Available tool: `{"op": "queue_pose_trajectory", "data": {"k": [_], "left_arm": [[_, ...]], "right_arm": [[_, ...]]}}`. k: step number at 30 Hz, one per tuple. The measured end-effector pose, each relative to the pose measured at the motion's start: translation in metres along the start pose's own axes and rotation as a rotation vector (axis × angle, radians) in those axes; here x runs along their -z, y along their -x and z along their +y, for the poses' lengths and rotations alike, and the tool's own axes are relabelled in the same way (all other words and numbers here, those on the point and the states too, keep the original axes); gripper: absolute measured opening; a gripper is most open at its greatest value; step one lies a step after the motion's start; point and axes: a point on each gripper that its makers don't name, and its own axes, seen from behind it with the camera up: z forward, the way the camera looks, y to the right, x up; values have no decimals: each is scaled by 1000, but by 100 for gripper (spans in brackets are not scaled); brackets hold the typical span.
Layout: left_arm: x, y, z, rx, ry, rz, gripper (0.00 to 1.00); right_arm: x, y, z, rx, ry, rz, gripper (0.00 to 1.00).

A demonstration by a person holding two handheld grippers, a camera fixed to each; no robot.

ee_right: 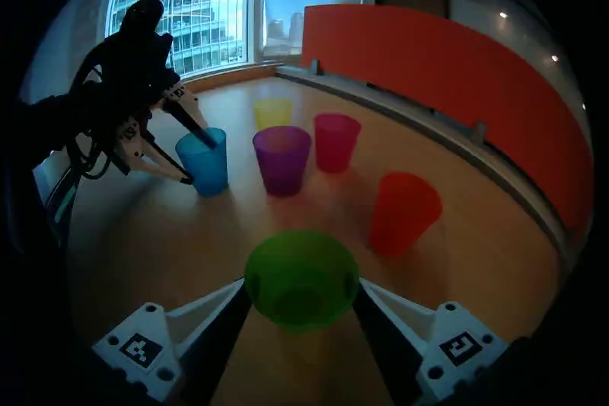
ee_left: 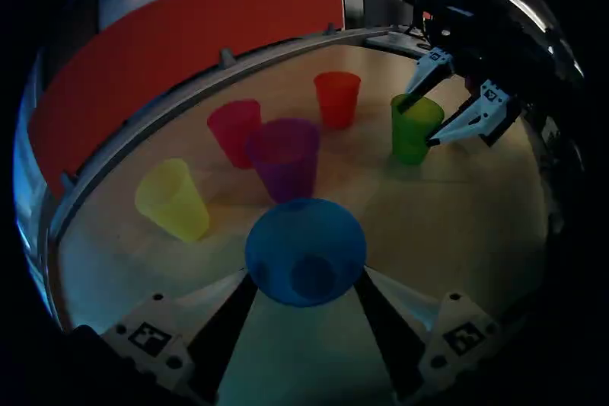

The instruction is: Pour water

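Left fingers [ee_left: 221, 313] clamp blue cup [ee_left: 304, 250]; right fingers [ee_right: 397, 313] clamp green cup [ee_right: 301, 276].

Wooden table [ee_left: 457, 208], cups standing on it, upright:
- blue cup [ee_left: 304, 254], nearest me
- purple cup [ee_left: 285, 158], behind it
- yellow cup [ee_left: 173, 199], left
- pink cup [ee_left: 236, 132], beyond purple
- red cup [ee_left: 337, 99], far
- green cup [ee_left: 415, 128], far right

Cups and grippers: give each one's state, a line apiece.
Blue cup: upright, in left gripper.
Green cup: upright, in right gripper.
Purple cup: upright, free.
Pink cup: upright, free.
Yellow cup: upright, free.
Red cup: upright, free.
Left gripper: shut on blue cup.
Right gripper: shut on green cup.
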Motion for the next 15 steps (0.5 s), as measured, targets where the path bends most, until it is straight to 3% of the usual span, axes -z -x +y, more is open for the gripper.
{"op": "queue_pose_trajectory", "data": {"k": [8,15], "left_arm": [[0,7,4,-1,5,-19,88],[4,14,6,-1,-1,-30,88]], "right_arm": [[2,4,0,-21,1,6,91],[4,20,1,-23,19,-23,98]]}}
